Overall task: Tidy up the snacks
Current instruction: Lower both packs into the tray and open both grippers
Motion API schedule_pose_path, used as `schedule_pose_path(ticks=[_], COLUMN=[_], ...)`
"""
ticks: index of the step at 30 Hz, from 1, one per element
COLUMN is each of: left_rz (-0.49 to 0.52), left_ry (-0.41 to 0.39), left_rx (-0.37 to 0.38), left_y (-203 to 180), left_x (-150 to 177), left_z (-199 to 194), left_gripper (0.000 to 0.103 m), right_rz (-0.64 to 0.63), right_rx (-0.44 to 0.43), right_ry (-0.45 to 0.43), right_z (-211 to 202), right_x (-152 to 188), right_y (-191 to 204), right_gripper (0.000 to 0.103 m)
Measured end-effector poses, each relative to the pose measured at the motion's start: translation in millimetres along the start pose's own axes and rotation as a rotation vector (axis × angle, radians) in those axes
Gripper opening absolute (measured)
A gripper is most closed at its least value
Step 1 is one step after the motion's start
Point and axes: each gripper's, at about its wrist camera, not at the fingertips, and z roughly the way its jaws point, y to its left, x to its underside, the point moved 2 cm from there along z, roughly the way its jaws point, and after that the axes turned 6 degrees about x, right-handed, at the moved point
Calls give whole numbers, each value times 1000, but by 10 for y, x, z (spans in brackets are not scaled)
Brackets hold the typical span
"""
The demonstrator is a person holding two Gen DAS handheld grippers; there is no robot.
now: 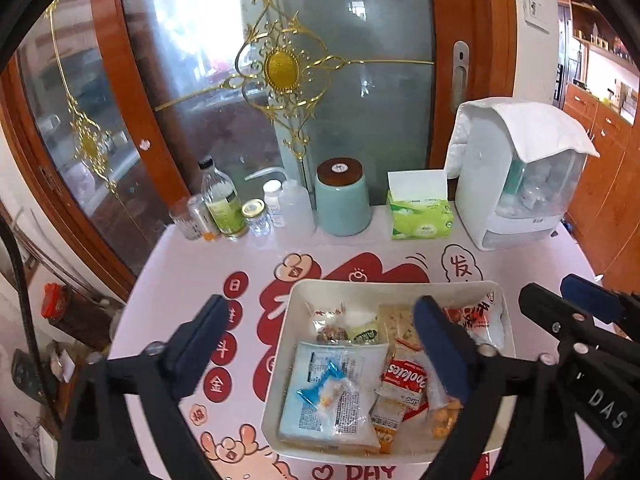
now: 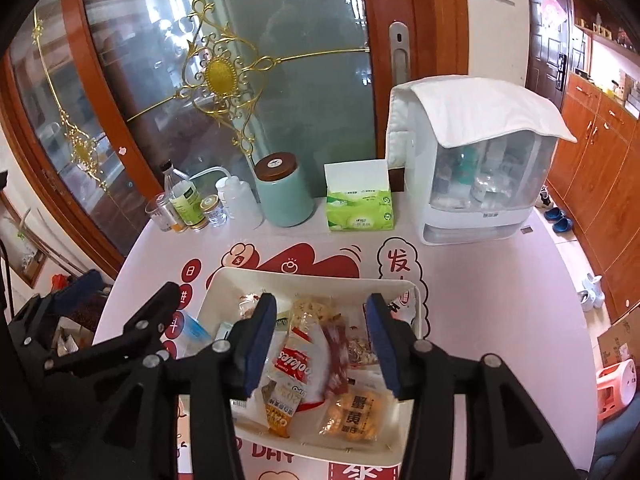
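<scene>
Left wrist view: left gripper (image 1: 320,340) spread wide, empty, above the cream rectangular plastic tray (image 1: 506,312).
Right gripper (image 2: 322,344): half open, nothing pinched, over the red-and-white cookie packet (image 2: 298,364).
Tray position: near the front edge of the pink printed tabletop (image 2: 480,280).
Risk: loose wrappers overlap; closing jaws may snag two packets or nudge the tray off the front edge.

left black tool with blue pads (image 1: 320,344): jaws wide apart, nothing between, lower frame | right black tool with blue pads (image 2: 322,344): jaws partly apart, pads gripping nothing, lower centre
</scene>
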Motion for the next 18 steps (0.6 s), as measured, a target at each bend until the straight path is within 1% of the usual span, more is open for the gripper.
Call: schedule_pose_path(ticks=[3, 10, 18], left_rz=[-16, -16, -37], left_ry=[34, 76, 73], left_rx=[35, 53, 63], left_y=[37, 60, 103], left_x=[30, 133, 183], left_z=[41, 72, -60], left_gripper=[97, 97, 97], right_rz=[18, 20, 12], right_rx=[-5, -2, -3], right_ry=[15, 24, 25], right_z=[22, 2, -73], right_x=[15, 73, 130], right_y=[-46, -57, -21], right_gripper=[51, 51, 51])
